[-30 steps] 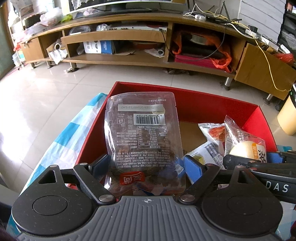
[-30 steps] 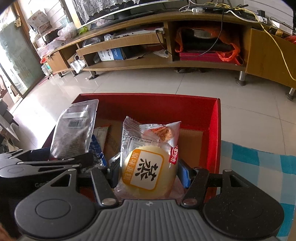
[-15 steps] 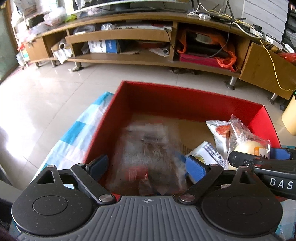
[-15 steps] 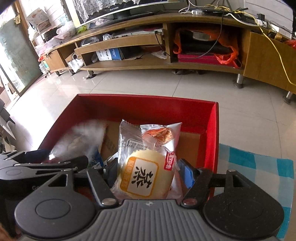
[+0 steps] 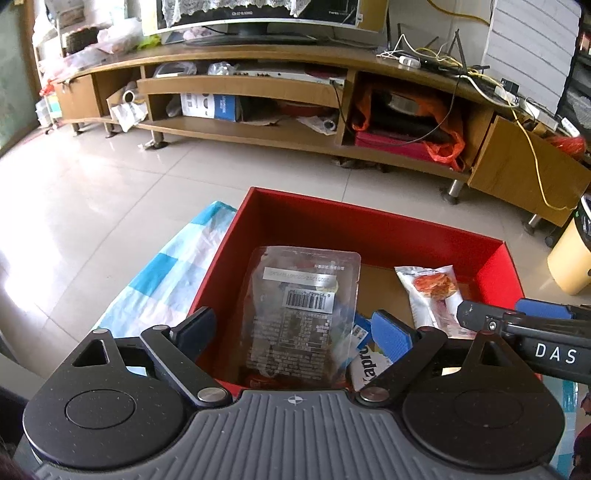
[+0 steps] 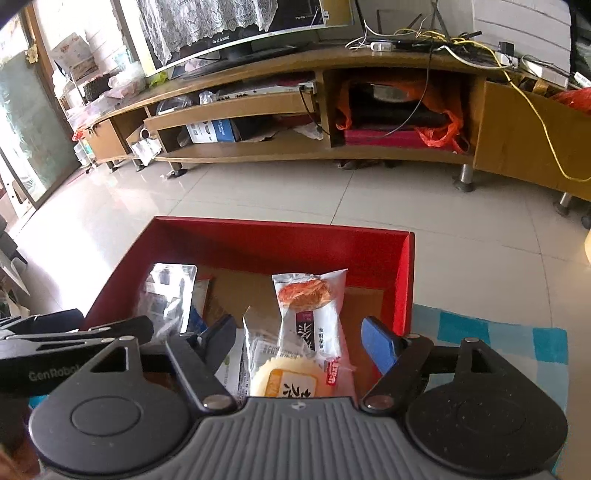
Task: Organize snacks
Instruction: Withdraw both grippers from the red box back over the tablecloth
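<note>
My left claw [image 5: 293, 328] hangs released over the red box [image 5: 369, 229] — the clear snack pouch [image 5: 303, 306] lies free inside it, between the pads but untouched. My right claw [image 6: 299, 339] is spreading its jaws, the yellow cake packet [image 6: 284, 380] loose in the box, another packet [image 6: 314, 310] at twelve o'clock.

A long wooden TV stand [image 5: 258, 59] is seen along the far wall, a monitor [image 5: 258, 14] set on top. Tangled cables [image 5: 461, 66] are spread at its right end. An orange bag [image 5: 443, 140] is stuffed in one compartment. Pale floor tiles [image 5: 92, 192] are lit brightly.
</note>
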### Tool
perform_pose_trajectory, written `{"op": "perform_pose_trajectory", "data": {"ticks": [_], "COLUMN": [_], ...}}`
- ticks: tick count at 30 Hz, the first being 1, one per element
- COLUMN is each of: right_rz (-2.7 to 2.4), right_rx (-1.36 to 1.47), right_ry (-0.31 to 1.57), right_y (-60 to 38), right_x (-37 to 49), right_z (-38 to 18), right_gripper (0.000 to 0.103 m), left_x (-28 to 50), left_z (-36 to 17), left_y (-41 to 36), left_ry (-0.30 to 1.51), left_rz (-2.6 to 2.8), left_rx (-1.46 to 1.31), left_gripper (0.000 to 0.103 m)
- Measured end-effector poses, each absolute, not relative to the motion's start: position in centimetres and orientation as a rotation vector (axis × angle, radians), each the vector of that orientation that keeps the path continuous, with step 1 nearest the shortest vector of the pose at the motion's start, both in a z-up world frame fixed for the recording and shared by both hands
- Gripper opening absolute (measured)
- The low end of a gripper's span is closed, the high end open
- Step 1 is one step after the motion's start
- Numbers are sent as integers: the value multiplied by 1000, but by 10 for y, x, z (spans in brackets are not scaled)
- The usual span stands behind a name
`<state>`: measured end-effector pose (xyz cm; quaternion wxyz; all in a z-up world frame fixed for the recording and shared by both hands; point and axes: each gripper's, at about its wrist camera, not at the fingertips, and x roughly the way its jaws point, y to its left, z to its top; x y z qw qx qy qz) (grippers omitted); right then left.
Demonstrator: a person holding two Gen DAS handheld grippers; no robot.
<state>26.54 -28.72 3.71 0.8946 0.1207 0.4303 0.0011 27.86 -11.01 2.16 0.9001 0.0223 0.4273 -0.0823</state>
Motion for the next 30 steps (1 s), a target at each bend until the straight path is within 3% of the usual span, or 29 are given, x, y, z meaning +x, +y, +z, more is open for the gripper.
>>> {"op": "perform_pose_trajectory", "data": {"ticks": [30], "right_rz": [26], "right_rx": [182], "right_ry": [948], "right_y": [-259], "right_x": [214], "right_z": [48], "right_gripper": [80], "left_x": [228], "left_z": [38], "left_y": [-60], "left_ry": [908], "left_rz": [-176], "left_rx": [-9], "left_gripper": [96]}}
